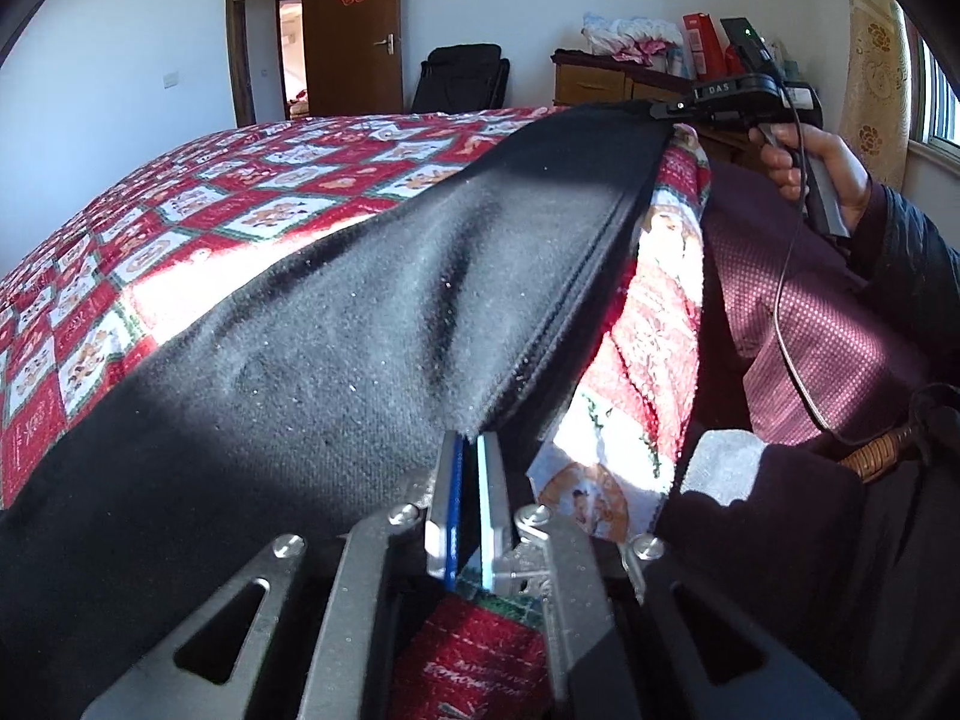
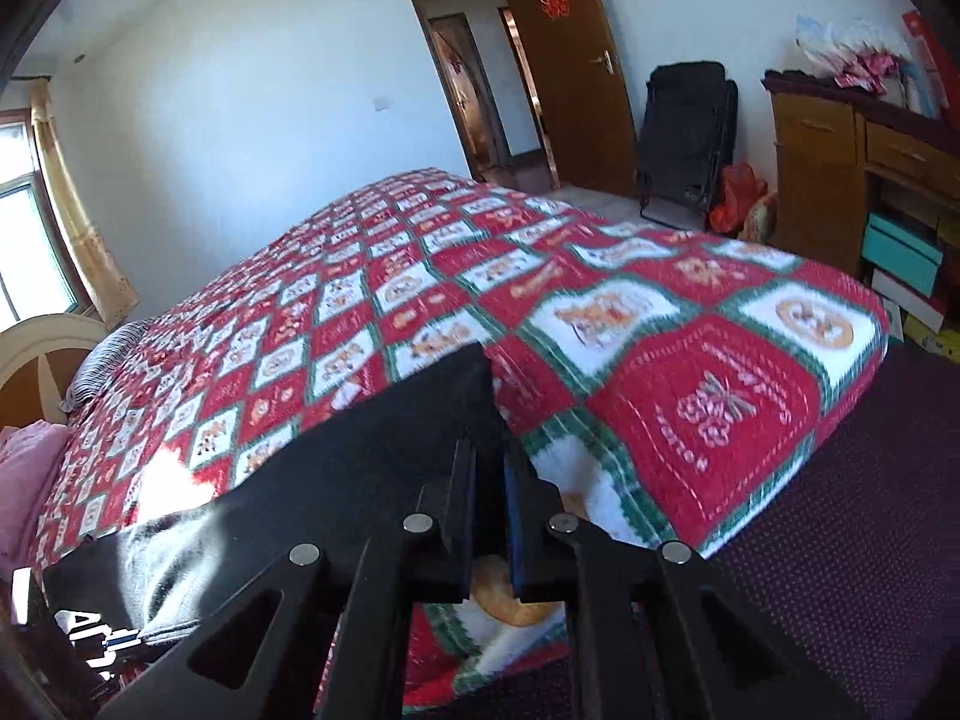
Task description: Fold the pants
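Observation:
Black pants (image 1: 372, 324) hang stretched above the red, white and green patterned bedspread (image 1: 198, 204). My left gripper (image 1: 471, 438) is shut on one end of the pants' near edge. My right gripper (image 1: 663, 111) shows at the upper right of the left wrist view, shut on the other end of that edge. In the right wrist view the right gripper (image 2: 489, 450) pinches a corner of the black pants (image 2: 384, 456) above the bedspread (image 2: 660, 372). The taut edge runs between the two grippers.
A person's hand and dark sleeve (image 1: 840, 168) hold the right gripper. A wooden desk (image 2: 840, 138) with clutter, a black folded chair (image 2: 690, 132) and an open wooden door (image 2: 570, 60) stand beyond the bed. A pink cloth (image 2: 24, 480) lies at the left.

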`<state>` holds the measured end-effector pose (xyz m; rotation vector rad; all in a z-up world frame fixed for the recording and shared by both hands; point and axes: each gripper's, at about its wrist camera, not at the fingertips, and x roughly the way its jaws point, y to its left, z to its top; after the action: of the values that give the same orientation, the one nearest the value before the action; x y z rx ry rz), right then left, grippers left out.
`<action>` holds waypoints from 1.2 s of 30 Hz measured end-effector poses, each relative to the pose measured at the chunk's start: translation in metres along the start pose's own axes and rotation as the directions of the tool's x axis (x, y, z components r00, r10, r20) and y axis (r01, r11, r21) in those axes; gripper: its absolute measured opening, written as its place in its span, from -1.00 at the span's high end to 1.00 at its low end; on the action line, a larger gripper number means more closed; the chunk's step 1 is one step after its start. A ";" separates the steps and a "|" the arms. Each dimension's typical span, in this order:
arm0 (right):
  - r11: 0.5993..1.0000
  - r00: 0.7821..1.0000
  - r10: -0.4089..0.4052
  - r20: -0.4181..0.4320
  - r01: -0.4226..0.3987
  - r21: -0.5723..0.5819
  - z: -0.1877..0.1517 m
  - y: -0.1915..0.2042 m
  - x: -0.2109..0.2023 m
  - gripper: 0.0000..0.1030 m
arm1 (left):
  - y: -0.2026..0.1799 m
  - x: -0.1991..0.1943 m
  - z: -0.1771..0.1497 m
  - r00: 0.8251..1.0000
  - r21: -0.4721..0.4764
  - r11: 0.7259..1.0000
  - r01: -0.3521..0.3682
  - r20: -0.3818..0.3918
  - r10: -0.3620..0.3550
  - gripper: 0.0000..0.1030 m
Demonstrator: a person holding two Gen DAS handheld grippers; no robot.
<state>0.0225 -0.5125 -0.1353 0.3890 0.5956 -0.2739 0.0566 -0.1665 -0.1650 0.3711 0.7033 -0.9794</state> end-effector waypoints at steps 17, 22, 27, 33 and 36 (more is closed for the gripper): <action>0.983 0.980 -0.165 0.110 0.172 -0.063 0.004 0.018 -0.029 -0.15 | -0.005 -0.014 -0.002 0.999 0.011 1.000 0.028 0.018 -0.028 0.71; 0.981 0.992 0.096 0.077 -0.081 -0.174 -0.001 0.078 -0.035 -0.15 | 0.001 -0.020 -0.003 0.999 -0.020 1.000 0.013 0.050 -0.012 0.09; 0.910 0.953 0.217 -0.213 -0.276 -0.308 -0.048 0.145 0.011 -0.15 | 0.014 -0.030 -0.004 0.997 -0.061 0.998 -0.026 0.071 0.030 0.08; 0.849 0.939 0.122 -0.323 -0.268 -0.456 -0.084 0.179 0.021 -0.15 | 0.057 -0.055 -0.023 0.986 -0.187 0.973 -0.133 0.072 0.149 -0.14; 0.836 0.902 0.261 -0.345 -0.390 -0.387 -0.073 0.194 0.016 -0.15 | 0.070 -0.049 -0.045 0.992 -0.243 0.962 -0.122 0.011 0.129 -0.25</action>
<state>0.0690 -0.3098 -0.1465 0.0732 0.8336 0.2607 0.0819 -0.0732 -0.1656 0.1853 0.7562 -0.7668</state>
